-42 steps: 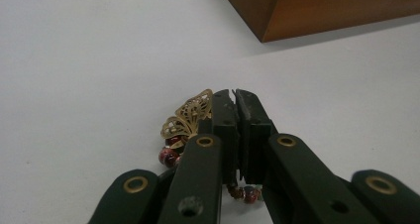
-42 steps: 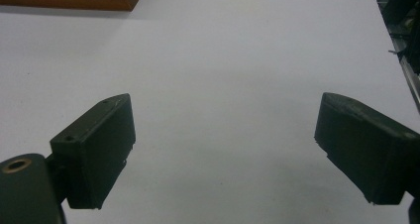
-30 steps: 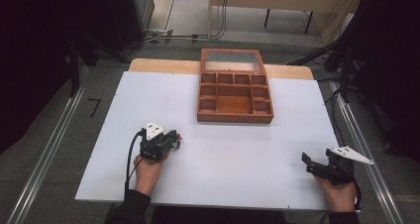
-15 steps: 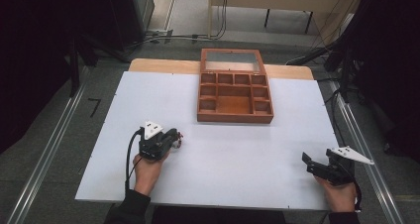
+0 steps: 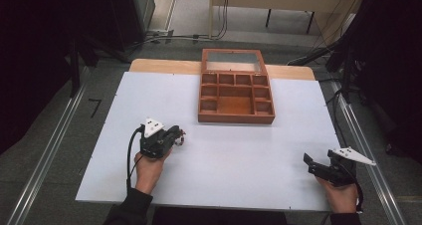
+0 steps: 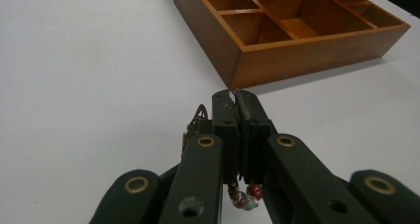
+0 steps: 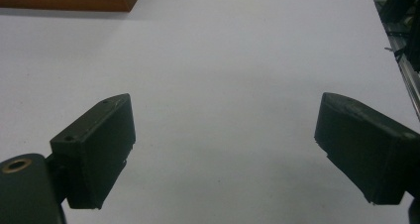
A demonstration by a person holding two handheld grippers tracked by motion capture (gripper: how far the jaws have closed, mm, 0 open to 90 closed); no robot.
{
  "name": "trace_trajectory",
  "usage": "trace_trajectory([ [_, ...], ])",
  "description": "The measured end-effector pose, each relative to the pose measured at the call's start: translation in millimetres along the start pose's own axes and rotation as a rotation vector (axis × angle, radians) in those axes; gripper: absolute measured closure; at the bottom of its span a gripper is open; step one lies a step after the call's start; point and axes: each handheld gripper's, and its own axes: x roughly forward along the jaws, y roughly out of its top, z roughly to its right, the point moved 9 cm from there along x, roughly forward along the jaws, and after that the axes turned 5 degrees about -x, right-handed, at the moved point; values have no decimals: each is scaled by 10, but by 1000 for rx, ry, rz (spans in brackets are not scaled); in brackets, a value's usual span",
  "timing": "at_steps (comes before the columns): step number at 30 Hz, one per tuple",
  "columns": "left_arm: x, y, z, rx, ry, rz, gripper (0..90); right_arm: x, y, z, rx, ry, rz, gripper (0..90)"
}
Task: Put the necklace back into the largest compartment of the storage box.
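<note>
The black fingers (image 6: 225, 122) of the left gripper (image 6: 236, 116) are pressed together on a small beaded piece of jewellery with red and pale beads and a brownish metal part (image 6: 246, 198). The beads hang below the closed fingers and the metal part sticks out at their left side. In the high view the left gripper (image 5: 175, 137) sits over the near left part of the white worktop (image 5: 234, 170), with the jewellery (image 5: 181, 138) at its tip.

Far and to the right of it stands an open brown wooden box with small compartments (image 5: 236, 96), its near left corner (image 6: 236, 71) just beyond the fingers, nothing between.

The right gripper (image 5: 312, 164) rests at the near right edge of the worktop, well apart, its fingers (image 7: 101, 147) spread wide over bare white surface and holding nothing.
</note>
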Motion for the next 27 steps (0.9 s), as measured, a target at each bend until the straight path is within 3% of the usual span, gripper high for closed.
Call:
trace_trajectory([
  [27,115,236,215,22,-35,9,889,5,-4,-5,6,10,-3,69],
])
